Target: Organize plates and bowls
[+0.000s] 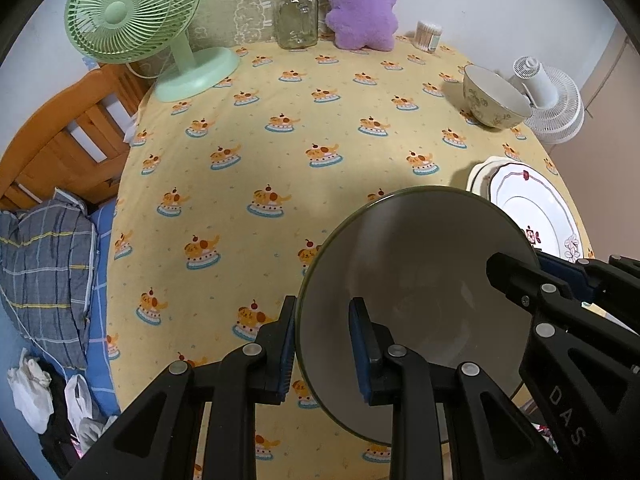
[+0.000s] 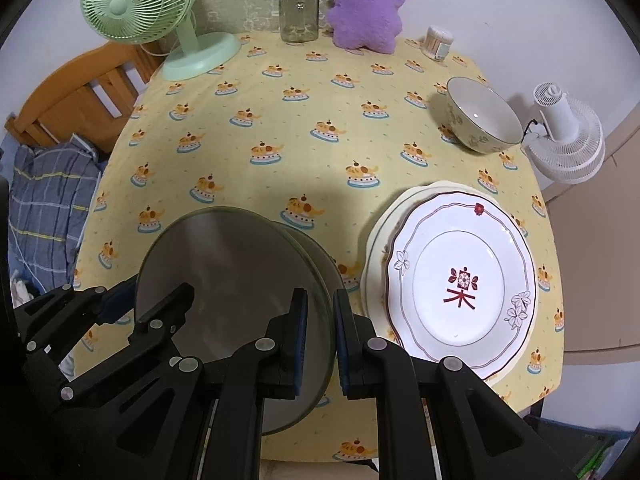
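Observation:
A grey bowl [image 1: 420, 292] with a dark green rim hangs low over the yellow tablecloth [image 1: 280, 160], held by both grippers. My left gripper [image 1: 324, 354] is shut on its left rim, one pad inside and one outside. My right gripper [image 2: 320, 340] is shut on the right rim of the same bowl [image 2: 224, 272]. Each gripper also shows in the other's view: the right gripper [image 1: 520, 280], the left gripper [image 2: 120, 308]. To the right lies a white plate [image 2: 460, 280] with a red motif, stacked on a cream plate [image 2: 378, 236]. A floral bowl [image 2: 480, 120] stands behind them.
At the table's back stand a green fan [image 2: 180, 40], a glass jar [image 2: 298, 8], a purple plush [image 2: 364, 8] and a cotton swab tub [image 2: 438, 42]. A white fan [image 2: 568, 140] sits past the right edge. A wooden bed frame [image 1: 60, 144] and plaid bedding [image 1: 44, 268] lie left.

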The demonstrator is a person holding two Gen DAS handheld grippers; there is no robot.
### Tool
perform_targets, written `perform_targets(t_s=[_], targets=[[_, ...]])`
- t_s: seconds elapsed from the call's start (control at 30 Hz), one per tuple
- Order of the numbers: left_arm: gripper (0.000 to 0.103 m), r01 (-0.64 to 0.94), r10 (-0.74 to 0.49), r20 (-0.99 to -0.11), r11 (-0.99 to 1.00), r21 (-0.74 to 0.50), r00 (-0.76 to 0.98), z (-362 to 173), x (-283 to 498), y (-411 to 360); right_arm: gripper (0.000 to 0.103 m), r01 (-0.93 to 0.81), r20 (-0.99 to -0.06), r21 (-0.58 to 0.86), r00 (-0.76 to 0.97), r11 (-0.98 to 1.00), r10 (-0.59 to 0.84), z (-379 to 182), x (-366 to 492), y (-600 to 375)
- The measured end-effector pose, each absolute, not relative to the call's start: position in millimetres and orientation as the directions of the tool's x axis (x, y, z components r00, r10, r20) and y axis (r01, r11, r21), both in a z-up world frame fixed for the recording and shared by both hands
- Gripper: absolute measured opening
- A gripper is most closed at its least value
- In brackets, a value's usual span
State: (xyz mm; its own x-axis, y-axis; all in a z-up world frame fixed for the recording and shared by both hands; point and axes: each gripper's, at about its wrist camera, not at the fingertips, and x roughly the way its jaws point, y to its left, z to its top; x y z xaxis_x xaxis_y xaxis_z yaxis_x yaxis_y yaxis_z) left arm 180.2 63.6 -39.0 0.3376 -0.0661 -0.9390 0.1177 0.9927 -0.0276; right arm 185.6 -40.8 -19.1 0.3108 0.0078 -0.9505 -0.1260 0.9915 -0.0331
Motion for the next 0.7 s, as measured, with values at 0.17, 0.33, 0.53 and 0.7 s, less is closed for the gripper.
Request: perform_targets(t_s=[0.17, 0.33, 0.53, 0.7], targets=[[0.023, 0.125, -0.076, -0.944, 0.991, -0.037, 0.321, -47.4, 183.7, 59.8, 0.016, -0.114, -0.955, -0.042, 0.296, 0.993, -0.007, -26.7, 188.7, -44.1], [0.023, 0.127, -0.075, -0.948, 0.991, -0.037, 0.308, -54.6, 186.4, 57.3, 0.016, -0.107, -0.960, -0.047, 0.278, 0.993, -0.015, -35.4, 192.1, -46.5], [0.023, 0.127, -0.060, -0.953, 0.992, -0.023, 0.298, -62.1, 189.8, 54.4, 0.016, -0.111, -0.966, -0.043, 0.260, 0.993, -0.012, -44.7, 196.3, -48.3], [0.023, 0.120, -0.046, -0.951, 0.993, -0.009, 0.305, -63.4, 195.2, 52.1, 0.016, -0.113, -0.966, -0.038, 0.260, 0.993, -0.008, -49.0, 202.9, -49.6]])
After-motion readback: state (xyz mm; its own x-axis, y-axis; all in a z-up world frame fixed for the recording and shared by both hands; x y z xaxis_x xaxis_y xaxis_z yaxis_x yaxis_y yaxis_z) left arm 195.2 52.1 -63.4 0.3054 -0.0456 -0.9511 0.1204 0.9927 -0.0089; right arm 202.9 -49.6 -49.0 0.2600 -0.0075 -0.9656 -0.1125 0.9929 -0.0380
